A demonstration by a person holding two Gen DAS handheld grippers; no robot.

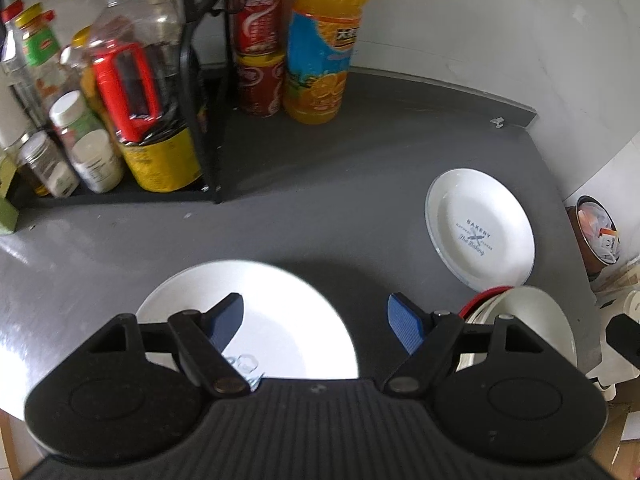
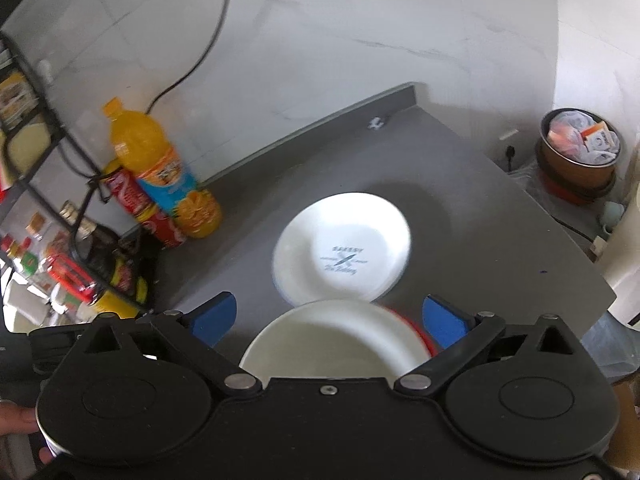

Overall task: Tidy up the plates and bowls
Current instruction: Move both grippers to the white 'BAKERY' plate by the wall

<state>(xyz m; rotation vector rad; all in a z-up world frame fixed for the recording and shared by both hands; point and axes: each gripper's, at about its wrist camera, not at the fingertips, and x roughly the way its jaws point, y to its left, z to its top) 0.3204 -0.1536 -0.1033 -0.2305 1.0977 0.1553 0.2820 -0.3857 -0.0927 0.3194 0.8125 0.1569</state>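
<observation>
The left gripper (image 1: 316, 316) hangs over the near part of the grey surface (image 1: 320, 184) with its jaws wide apart and nothing between them. Below it lies a plain white plate (image 1: 280, 320), its near edge hidden under the gripper body; the left blue pad (image 1: 226, 322) sits over the plate, the right one over bare surface.

To the right, a printed plate (image 1: 480, 228) with blue "BAKERY" lettering lies flat near the surface's right edge. Just nearer than it sits a white bowl (image 1: 532, 316) with a red rim (image 1: 480, 296) of another dish showing beneath it; whether the bowl touches the printed plate cannot be told.

The right gripper (image 2: 328, 318) hovers over that bowl (image 2: 336, 340), its jaws also spread wide and empty, with the bowl's rim lying between the blue pads (image 2: 444, 320) in view. The printed plate (image 2: 340, 248) lies just beyond the bowl.

At the far left stands a black wire rack (image 1: 208, 120) filled with jars and bottles. Beside it on the right stand two stacked red cans (image 1: 260, 48) and an orange juice bottle (image 1: 324, 40), against the white wall. A brown bin (image 2: 576, 156) of rubbish stands off the surface at the right.
</observation>
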